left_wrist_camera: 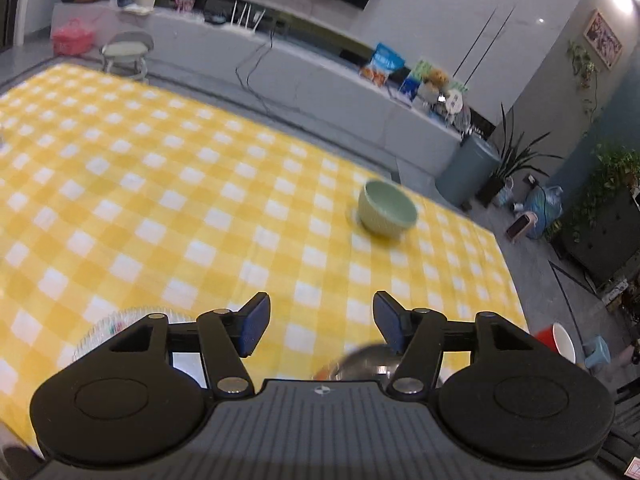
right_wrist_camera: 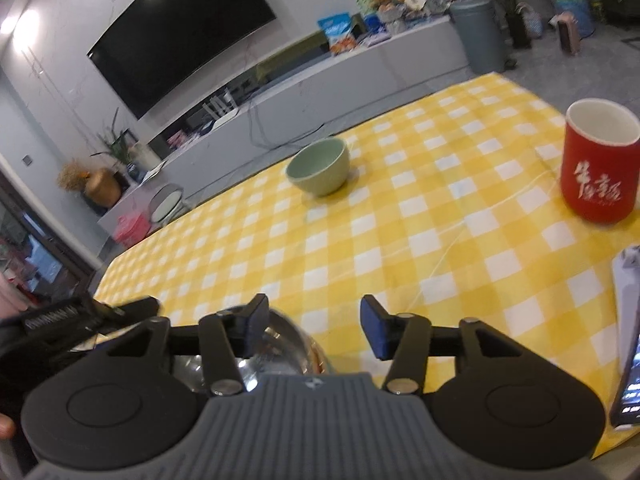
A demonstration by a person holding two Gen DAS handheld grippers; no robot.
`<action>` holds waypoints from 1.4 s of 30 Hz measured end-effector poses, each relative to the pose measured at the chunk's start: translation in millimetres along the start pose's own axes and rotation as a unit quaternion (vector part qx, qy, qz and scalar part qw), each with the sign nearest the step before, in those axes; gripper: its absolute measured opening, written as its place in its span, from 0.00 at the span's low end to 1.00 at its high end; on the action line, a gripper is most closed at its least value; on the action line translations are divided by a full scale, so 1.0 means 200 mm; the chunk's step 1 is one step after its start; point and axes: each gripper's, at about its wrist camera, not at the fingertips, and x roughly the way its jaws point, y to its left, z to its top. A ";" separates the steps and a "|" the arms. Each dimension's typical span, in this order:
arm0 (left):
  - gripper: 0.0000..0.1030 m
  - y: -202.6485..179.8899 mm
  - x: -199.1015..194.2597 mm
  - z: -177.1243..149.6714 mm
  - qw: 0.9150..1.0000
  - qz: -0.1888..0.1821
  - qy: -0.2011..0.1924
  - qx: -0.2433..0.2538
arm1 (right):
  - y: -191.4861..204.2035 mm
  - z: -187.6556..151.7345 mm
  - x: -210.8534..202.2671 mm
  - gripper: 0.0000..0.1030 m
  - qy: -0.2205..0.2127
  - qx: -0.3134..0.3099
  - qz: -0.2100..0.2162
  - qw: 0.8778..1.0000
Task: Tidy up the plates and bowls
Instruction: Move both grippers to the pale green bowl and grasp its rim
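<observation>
A pale green bowl [left_wrist_camera: 387,209] [right_wrist_camera: 319,166] stands upright on the yellow checked tablecloth [left_wrist_camera: 168,184] [right_wrist_camera: 400,232], far from both grippers. My left gripper [left_wrist_camera: 320,326] is open, nothing between its blue pads. A shiny metal bowl [left_wrist_camera: 366,364] lies just under its right finger, partly hidden. A clear ribbed dish [left_wrist_camera: 108,330] peeks out behind its left finger. My right gripper [right_wrist_camera: 314,328] is open too, with a gap between its pads. The metal bowl [right_wrist_camera: 280,350] sits under its left finger, mostly hidden by the gripper body.
A red cup [right_wrist_camera: 598,162] [left_wrist_camera: 558,340] stands at the table's right side. A phone [right_wrist_camera: 632,380] and a white object [right_wrist_camera: 628,280] lie at the right edge. The other gripper [right_wrist_camera: 80,314] shows at the left. Beyond the table are a stool [left_wrist_camera: 128,54] and a low cabinet [left_wrist_camera: 320,80].
</observation>
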 end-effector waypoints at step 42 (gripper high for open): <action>0.64 -0.31 1.09 0.51 0.989 -0.037 0.070 0.125 | -0.10 0.65 0.93 0.57 -0.008 0.035 -0.036 0.999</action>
